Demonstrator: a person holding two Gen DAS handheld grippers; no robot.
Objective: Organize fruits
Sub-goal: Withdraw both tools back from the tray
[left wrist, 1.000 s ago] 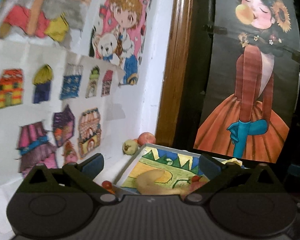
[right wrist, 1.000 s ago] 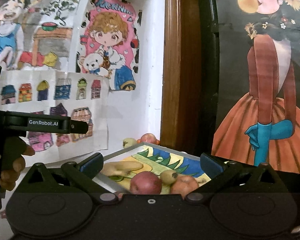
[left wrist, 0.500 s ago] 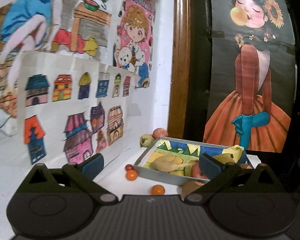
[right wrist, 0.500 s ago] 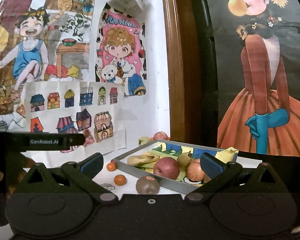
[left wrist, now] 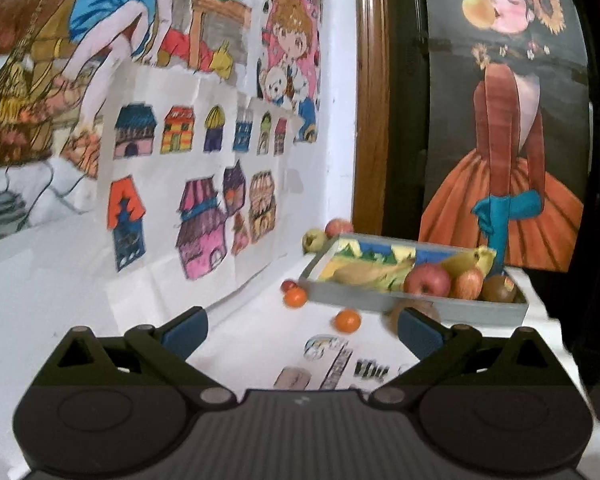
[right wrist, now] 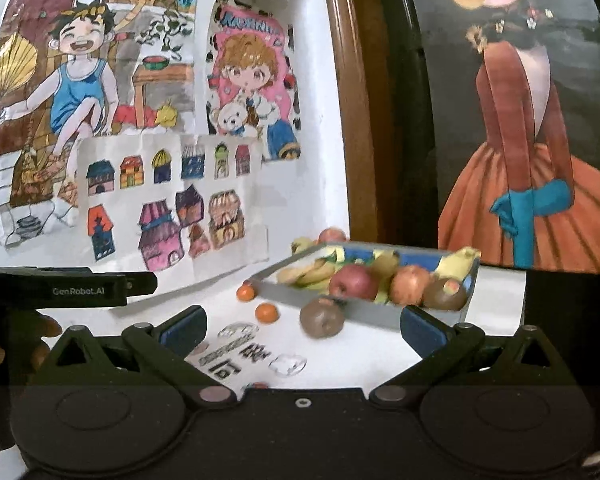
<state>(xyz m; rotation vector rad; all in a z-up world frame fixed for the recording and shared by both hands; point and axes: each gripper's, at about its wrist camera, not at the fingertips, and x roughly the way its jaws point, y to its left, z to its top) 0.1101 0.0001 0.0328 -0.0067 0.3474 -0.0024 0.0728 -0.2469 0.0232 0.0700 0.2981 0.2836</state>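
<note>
A grey tray (left wrist: 420,306) (right wrist: 372,312) on the white table holds bananas (right wrist: 306,272), red apples (left wrist: 427,280) (right wrist: 352,282) and a kiwi (left wrist: 499,289). On the table in front of it lie two small oranges (left wrist: 347,321) (right wrist: 266,313), another orange (left wrist: 295,297) (right wrist: 245,292) and a brown kiwi (right wrist: 321,317). Behind the tray sit a green fruit (left wrist: 314,240) and a red apple (left wrist: 339,227). My left gripper (left wrist: 300,330) and right gripper (right wrist: 300,328) both stand open and empty, back from the fruit.
The wall on the left carries coloured drawings (right wrist: 164,216). A wooden frame (right wrist: 360,120) and a dark poster of a figure in an orange dress (right wrist: 532,160) stand behind the tray. The left gripper's body (right wrist: 80,288) and a hand (right wrist: 40,336) show at the right view's left edge.
Both grippers have drawn back from the tray, so more table and the loose oranges and kiwi came into view. Both stayed open.
</note>
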